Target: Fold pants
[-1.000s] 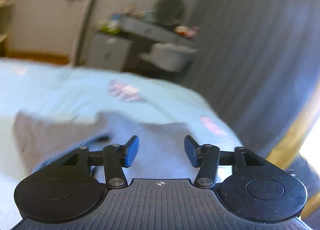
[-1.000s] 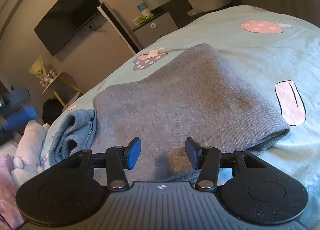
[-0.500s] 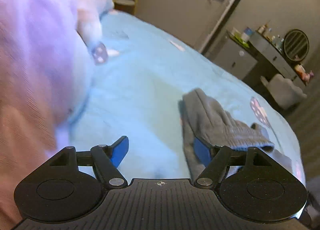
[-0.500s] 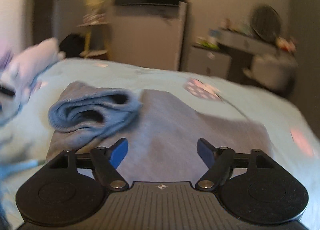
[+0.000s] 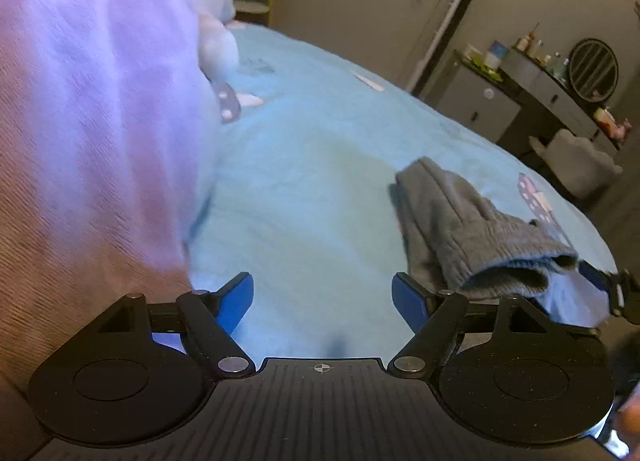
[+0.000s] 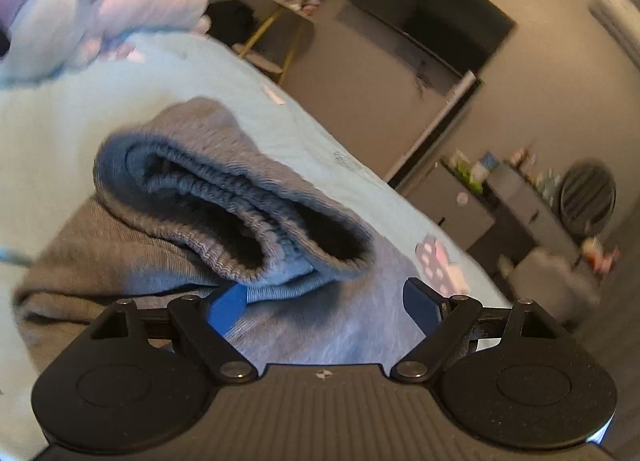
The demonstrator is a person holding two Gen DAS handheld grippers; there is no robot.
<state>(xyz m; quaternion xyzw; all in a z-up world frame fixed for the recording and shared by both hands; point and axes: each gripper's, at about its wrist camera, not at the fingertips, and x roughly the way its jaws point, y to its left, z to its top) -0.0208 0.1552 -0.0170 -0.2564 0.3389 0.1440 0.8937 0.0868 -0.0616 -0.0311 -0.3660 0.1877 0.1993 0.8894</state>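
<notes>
Grey sweatpants (image 6: 168,261) lie folded on a light blue bedspread (image 6: 80,117), their ribbed waistband (image 6: 224,201) bunched on top and gaping toward my right gripper. My right gripper (image 6: 326,303) is open, low over the pants, its left fingertip (image 6: 230,307) just under the waistband edge. In the left wrist view the pants (image 5: 472,225) lie to the right. My left gripper (image 5: 322,297) is open over the bare bedspread (image 5: 320,165), its right fingertip (image 5: 408,301) beside the pants' edge. The right gripper's blue tip (image 5: 596,277) shows at far right.
A large pink-lilac plush (image 5: 92,121) fills the left of the left wrist view and shows at top left in the right wrist view (image 6: 108,9). Beyond the bed stand a wall TV (image 6: 432,9), a grey cabinet (image 5: 480,105), a dresser with a round mirror (image 5: 592,69) and a pale stool (image 5: 576,165).
Both grippers swung left toward the waistband end of the pants and opened wider. The right gripper has closed in on the bunched waistband; the left now hovers over bare bedspread beside it.
</notes>
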